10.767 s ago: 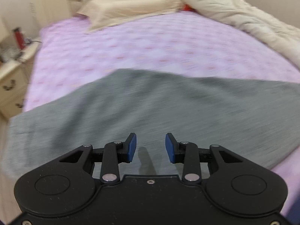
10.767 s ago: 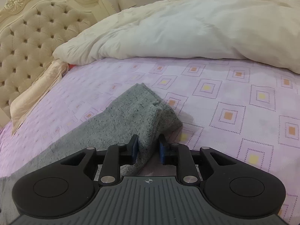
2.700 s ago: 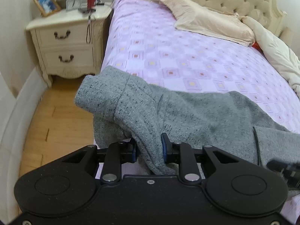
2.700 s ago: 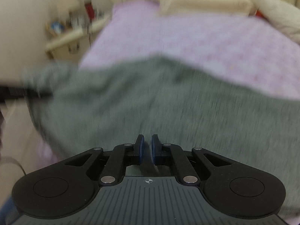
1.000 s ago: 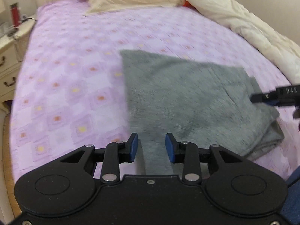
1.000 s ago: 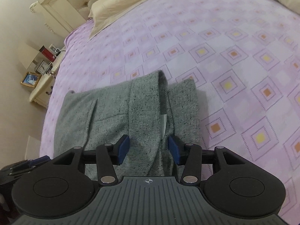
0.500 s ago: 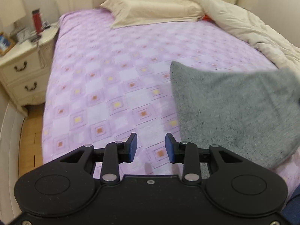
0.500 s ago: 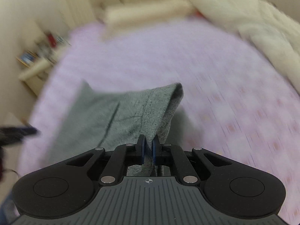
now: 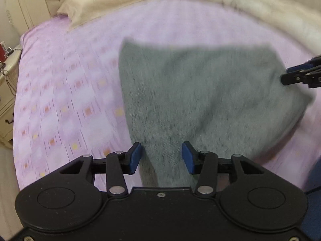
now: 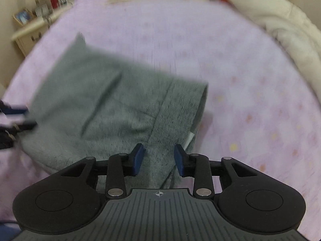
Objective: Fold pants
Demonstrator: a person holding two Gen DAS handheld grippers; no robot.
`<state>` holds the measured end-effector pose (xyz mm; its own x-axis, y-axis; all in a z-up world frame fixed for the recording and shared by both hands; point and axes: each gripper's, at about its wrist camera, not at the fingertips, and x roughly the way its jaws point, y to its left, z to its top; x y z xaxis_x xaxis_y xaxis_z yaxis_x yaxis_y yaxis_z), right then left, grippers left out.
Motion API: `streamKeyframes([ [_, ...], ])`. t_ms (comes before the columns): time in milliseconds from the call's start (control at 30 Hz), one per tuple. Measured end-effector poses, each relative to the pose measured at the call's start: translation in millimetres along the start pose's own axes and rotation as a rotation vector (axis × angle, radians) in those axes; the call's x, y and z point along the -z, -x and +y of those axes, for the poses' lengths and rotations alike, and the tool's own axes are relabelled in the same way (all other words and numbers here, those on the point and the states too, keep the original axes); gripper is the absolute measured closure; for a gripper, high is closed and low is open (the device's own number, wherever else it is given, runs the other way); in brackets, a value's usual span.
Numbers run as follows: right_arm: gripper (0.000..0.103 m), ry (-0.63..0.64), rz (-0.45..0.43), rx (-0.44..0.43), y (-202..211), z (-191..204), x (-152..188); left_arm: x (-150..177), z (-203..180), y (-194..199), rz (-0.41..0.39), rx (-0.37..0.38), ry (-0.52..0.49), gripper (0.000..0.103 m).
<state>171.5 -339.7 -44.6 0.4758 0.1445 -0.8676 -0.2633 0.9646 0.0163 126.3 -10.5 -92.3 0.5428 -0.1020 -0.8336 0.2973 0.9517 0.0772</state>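
The grey knit pants [image 9: 200,100] lie folded in a compact stack on the purple patterned bed sheet [image 9: 70,90]. My left gripper [image 9: 161,157] is open, its blue pads either side of the near left edge of the stack. My right gripper [image 10: 158,157] is open over the near right end of the pants [image 10: 120,108], by the waistband and a white label [image 10: 189,138]. The right gripper's tip also shows in the left wrist view [image 9: 301,76] at the stack's right side. Both views are motion-blurred.
A cream pillow [image 9: 112,6] and tufted headboard [image 9: 40,2] are at the far end. A bunched cream duvet [image 10: 280,26] fills the right side. A nightstand [image 10: 32,28] with a red bottle and photo frame stands left of the bed.
My right gripper was shut on the pants' end half a second ago and is now open. My left gripper has swung right, from over bare sheet to over the stack's edge.
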Motion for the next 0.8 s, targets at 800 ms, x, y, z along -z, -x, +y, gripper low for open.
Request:
streamKeyframes([
  [800, 0.03, -0.392, -0.16, -0.019, -29.3, -42.9, -9.7, -113.7, 37.2, -92.3, 0.07, -0.043, 0.159, 0.035],
])
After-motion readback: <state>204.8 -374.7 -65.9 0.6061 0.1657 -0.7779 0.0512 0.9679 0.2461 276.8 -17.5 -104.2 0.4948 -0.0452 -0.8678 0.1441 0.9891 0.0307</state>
